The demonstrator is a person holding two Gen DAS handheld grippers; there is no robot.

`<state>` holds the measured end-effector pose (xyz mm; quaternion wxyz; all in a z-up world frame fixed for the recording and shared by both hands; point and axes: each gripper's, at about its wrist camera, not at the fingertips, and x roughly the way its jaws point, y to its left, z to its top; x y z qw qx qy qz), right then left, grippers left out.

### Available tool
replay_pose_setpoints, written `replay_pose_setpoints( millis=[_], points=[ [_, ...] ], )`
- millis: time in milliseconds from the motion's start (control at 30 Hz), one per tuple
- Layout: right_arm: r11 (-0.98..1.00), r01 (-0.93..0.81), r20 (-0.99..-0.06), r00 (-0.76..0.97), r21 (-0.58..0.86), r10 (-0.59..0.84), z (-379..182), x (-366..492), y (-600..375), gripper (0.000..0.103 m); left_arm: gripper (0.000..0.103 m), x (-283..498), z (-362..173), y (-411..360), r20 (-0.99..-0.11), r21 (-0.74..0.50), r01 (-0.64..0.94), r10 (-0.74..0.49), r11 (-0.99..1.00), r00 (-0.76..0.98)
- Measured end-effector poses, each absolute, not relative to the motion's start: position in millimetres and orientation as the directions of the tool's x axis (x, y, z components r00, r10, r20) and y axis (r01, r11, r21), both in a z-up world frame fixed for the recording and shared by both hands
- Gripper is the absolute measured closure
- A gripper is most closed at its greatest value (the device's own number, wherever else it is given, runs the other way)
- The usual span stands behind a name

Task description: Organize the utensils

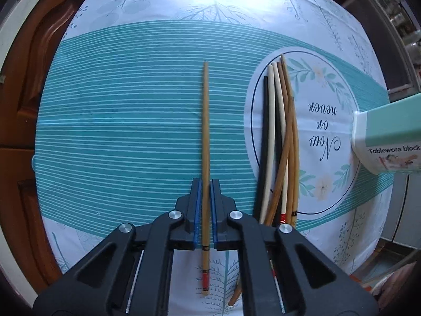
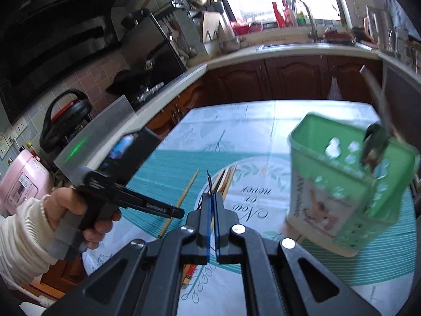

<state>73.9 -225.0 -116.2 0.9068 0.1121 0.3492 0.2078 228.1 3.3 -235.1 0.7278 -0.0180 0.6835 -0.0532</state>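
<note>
Left wrist view: we look straight down on a round table (image 1: 131,131) under a smooth printed cloth, teal with thin white stripes and pale leaf sketches. Our left gripper (image 1: 206,184), black plastic with ribbed blue pads (image 1: 198,210), is clamped on a single bamboo chopstick (image 1: 205,121). The stick is slender and tapered and runs toward twelve o'clock, its red-banded butt trailing toward six between the arms. At three o'clock from it, well apart, lies a loose bundle of chopsticks (image 1: 279,142), black, cream and brown wood, fanned at the tips and crossing one another inside the cloth's circular floral medallion (image 1: 329,131). At the far three o'clock edge stands a rectangular box-shaped holder (image 1: 386,142) lettered "Tableware block".

Right wrist view: our right gripper (image 2: 211,197) is closed on a thin dark chopstick (image 2: 209,181) whose fine tip points toward twelve o'clock. At two o'clock stands the green plastic utensil holder (image 2: 342,184), perforated along its wall, motion-blurred, with a metal utensil (image 2: 373,142) in it. At nine o'clock a hand (image 2: 76,210) in a cream knit sleeve (image 2: 21,237) grips the other tool's black handle. Wooden cabinets (image 2: 289,79) and a white counter curve behind.
</note>
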Motion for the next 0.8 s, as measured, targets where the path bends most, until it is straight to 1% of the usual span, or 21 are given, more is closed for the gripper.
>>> replay_pose_setpoints(
  millis=[67,133,233,300,400,600,700,800],
  points=[
    [0.895,-0.297,-0.557,0.704,0.332,0.440,-101,67,-233,0.102,0.099,228,-235,3,-0.992,-0.097,0.043,-0.100,0.994,0.073],
    [0.902,-0.292,-0.531,0.733,0.318,0.425,-88,60,-241,0.102,0.099,225,-233,3,-0.986,-0.136,0.018,-0.137,0.991,0.094],
    [0.917,-0.275,-0.473,0.792,0.290,0.387,-59,50,-259,0.102,0.099,217,-225,-1,-0.981,-0.109,0.015,-0.110,0.994,0.158],
    [0.929,-0.254,-0.442,0.825,0.268,0.353,-44,44,-268,0.102,0.099,209,-213,-6,-0.970,-0.113,0.013,-0.113,0.994,0.217],
    [0.958,-0.193,-0.390,0.882,0.212,0.265,-20,34,-283,0.102,0.099,197,-191,-11,-0.945,-0.106,0.007,-0.103,0.994,0.312],
    [0.995,-0.003,-0.289,0.957,0.104,0.033,12,20,-315,0.102,0.099,157,-143,-16,-0.873,-0.065,0.049,-0.080,0.997,0.482],
    [0.995,0.099,-0.255,0.963,0.032,-0.087,16,19,-322,0.102,0.099,139,-124,-9,-0.840,-0.066,0.071,-0.094,0.995,0.534],
    [0.986,0.161,-0.246,0.955,-0.042,-0.166,8,20,-323,0.102,0.099,125,-96,-7,-0.801,-0.091,0.095,-0.130,0.991,0.585]
  ],
)
